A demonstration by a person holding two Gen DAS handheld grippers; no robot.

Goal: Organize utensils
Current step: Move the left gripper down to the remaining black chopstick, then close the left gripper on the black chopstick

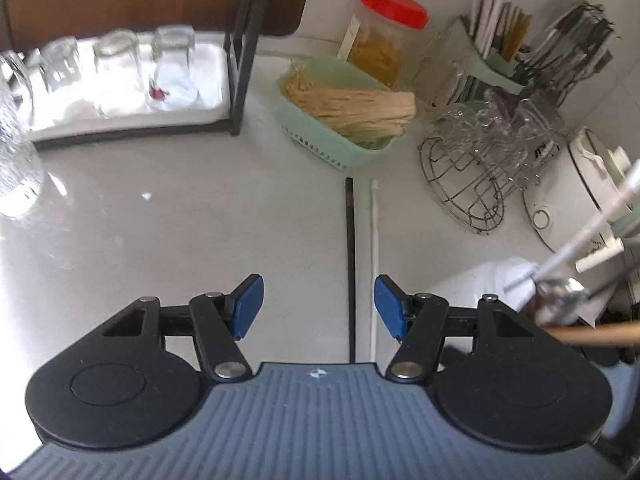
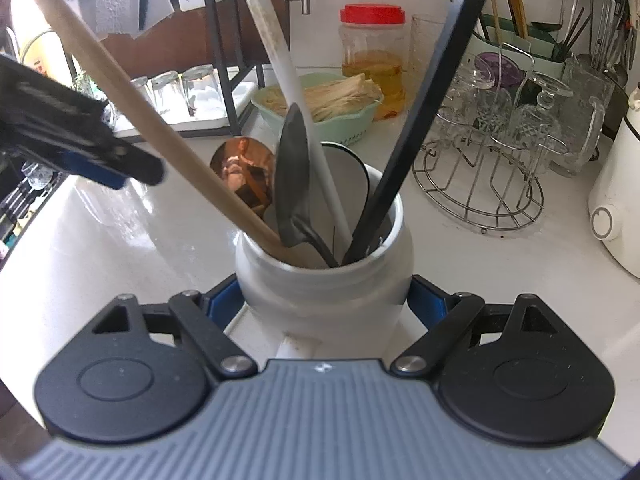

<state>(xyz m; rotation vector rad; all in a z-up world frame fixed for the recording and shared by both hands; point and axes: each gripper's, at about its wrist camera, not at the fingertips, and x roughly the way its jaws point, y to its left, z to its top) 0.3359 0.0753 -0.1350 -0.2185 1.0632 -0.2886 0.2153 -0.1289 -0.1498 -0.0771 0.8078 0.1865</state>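
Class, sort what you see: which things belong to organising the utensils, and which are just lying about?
Belongs to the job:
- white jar
- black chopstick
- white chopstick
- wooden spoon

Just lying about:
- green basket
- red-lidded jar
- wire rack

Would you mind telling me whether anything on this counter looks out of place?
Yes: a black chopstick and a white chopstick lie loose on the counter, side by side, while the other utensils stand in the white holder.

The left tool point(image 1: 319, 307) hangs over the white desk point(image 1: 160, 240) with its blue pads point(image 1: 248, 306) apart and empty, a black chopstick point(image 1: 350, 264) and a white one point(image 1: 375, 264) lying side by side between them.
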